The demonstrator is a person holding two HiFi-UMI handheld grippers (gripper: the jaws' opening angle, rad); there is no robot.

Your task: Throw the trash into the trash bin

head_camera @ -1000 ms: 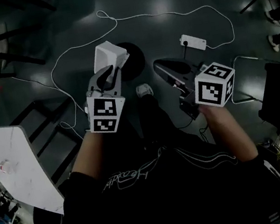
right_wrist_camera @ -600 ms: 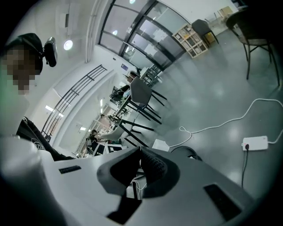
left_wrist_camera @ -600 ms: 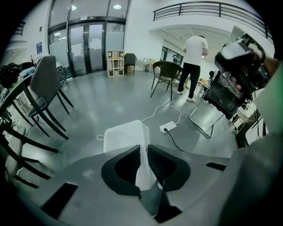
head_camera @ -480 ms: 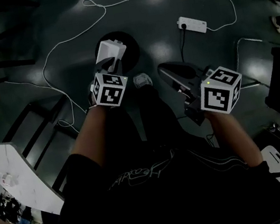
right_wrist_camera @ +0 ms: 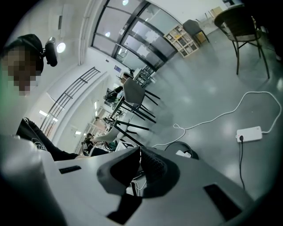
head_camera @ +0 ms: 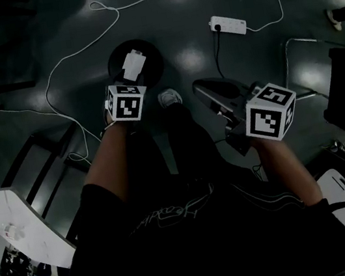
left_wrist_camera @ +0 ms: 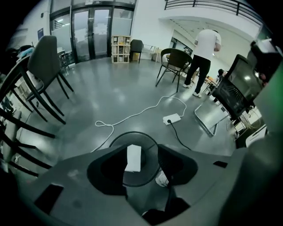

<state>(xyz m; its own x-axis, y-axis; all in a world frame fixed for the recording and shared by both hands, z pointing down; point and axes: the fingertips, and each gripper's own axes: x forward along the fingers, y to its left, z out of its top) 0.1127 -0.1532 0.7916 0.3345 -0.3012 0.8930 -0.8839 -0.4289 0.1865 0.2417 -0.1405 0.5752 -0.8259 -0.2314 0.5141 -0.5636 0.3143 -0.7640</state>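
your left claw (left_wrist_camera: 143, 152) points down over the round black trash bin (left_wrist_camera: 135, 132). its smooth grey jaws have just been opening and stand apart, pressing on nothing. the trash (left_wrist_camera: 133, 157), a small white rectangular box, shows between and below them, within the bin's rim. your right claw (right_wrist_camera: 139, 152) is closed, its ribbed pads together, empty.

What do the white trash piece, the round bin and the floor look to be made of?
White trash piece: flat faces, crisp edges, matte; likely thin cardboard, a small carton. Round bin: thin dark rim, plastic or metal, too dim to tell. Floor: smooth grey, glossy, mirroring ceiling lights; probably polished concrete or epoxy.
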